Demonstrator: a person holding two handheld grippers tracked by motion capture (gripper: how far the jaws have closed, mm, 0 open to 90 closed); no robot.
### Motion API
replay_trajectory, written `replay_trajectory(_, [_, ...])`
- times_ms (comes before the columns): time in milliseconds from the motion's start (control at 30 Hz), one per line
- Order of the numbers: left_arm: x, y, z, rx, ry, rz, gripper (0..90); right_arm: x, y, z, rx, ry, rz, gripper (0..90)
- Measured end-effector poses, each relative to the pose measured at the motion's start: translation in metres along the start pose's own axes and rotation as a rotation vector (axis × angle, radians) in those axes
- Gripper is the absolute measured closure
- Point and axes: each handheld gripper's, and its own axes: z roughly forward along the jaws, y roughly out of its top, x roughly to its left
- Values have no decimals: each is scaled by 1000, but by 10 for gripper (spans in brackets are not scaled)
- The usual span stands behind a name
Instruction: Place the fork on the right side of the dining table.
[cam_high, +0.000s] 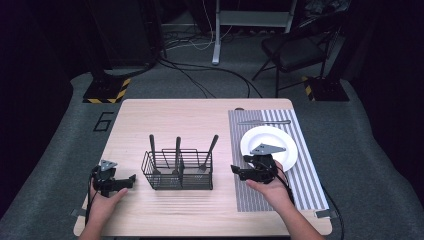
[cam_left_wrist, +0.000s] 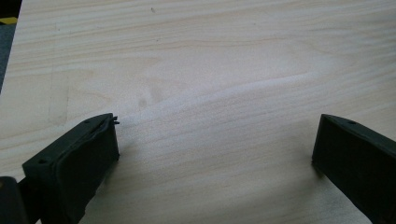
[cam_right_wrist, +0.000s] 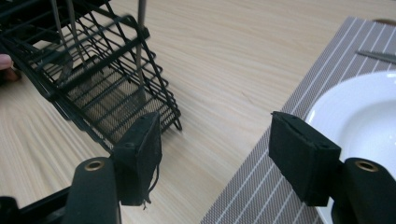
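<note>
plate (cam_right_wrist: 359, 116) cut off at edge

Table (cam_high: 200, 120) brightly lit from above; surroundings dark; soft shadows beneath the basket (cam_high: 177, 172); close views slightly blurred.

I work in a lab or recording studio, not a home: my wooden table (cam_high: 200, 120) stands on grey carpet (cam_high: 60, 165) in a dark room, with hazard-striped stand bases (cam_high: 106, 91), loose cables (cam_high: 200, 75) across the floor, a folding chair (cam_high: 295, 52) and a "6" (cam_high: 102, 121) marked beside the table.
</note>
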Motion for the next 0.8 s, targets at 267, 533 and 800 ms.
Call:
replay_trajectory(267, [0, 0, 0, 0, -1, -1, 1, 8, 26, 4, 3, 16, -35, 355])
replay_trajectory(533, [0, 0, 0, 1, -1, -2, 1, 12, 49, 8, -15, 35, -33, 397])
replay_trajectory(800, [0, 0, 0, 1, -1, -2, 1, 16, 64, 13, -39, 44, -52, 429])
